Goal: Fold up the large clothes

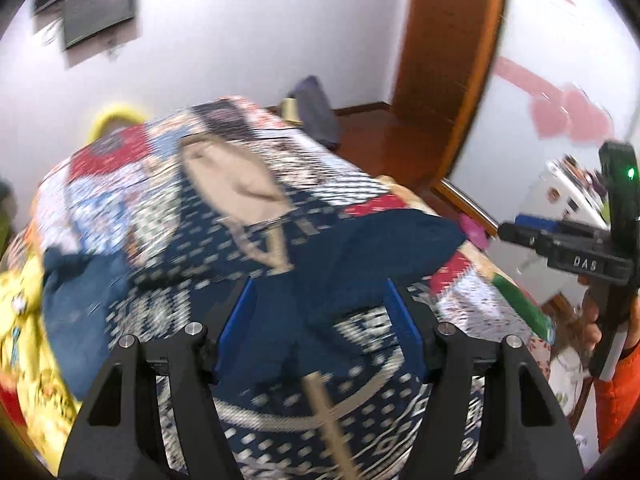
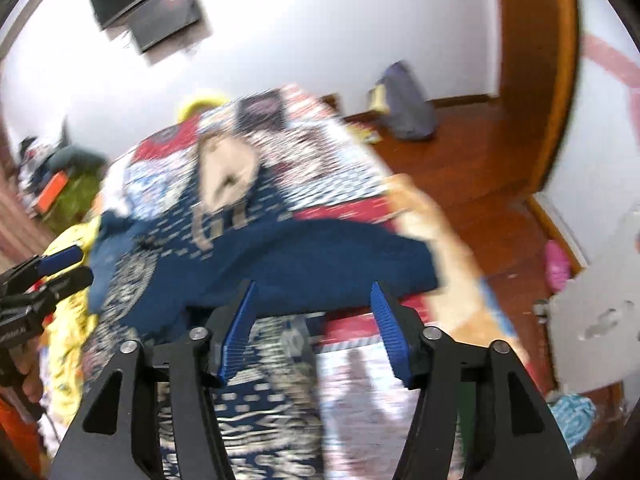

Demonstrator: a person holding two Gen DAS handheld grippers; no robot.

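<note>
**A:** On the bed (image 1: 472, 280), going left to right: yellow bedding (image 1: 24, 320) at the edge, then the big navy patterned garment (image 1: 280, 412) spread over the patchwork cover, with its plain blue sleeve (image 2: 304, 256) flopped across the middle. Wood floor (image 2: 472, 152) off to the right.

**B:** Grippers?

**A:** Left gripper (image 1: 320, 332) has its jaws spread, nothing pinched, hanging over the garment. Right gripper (image 2: 314, 332) is spread too and empty, above that sleeve.

**B:** How's it gonna handle?

**A:** Looks like a soft knit, so I'd guess floppy, a bit heavy, and it'll sag. I'd pinch the sleeve cuff or the hem corners, not the middle.

**B:** Any writing?

**A:** Only "DAS" on the right gripper's body, seen in the left view. Everything else is too blurred.
</note>
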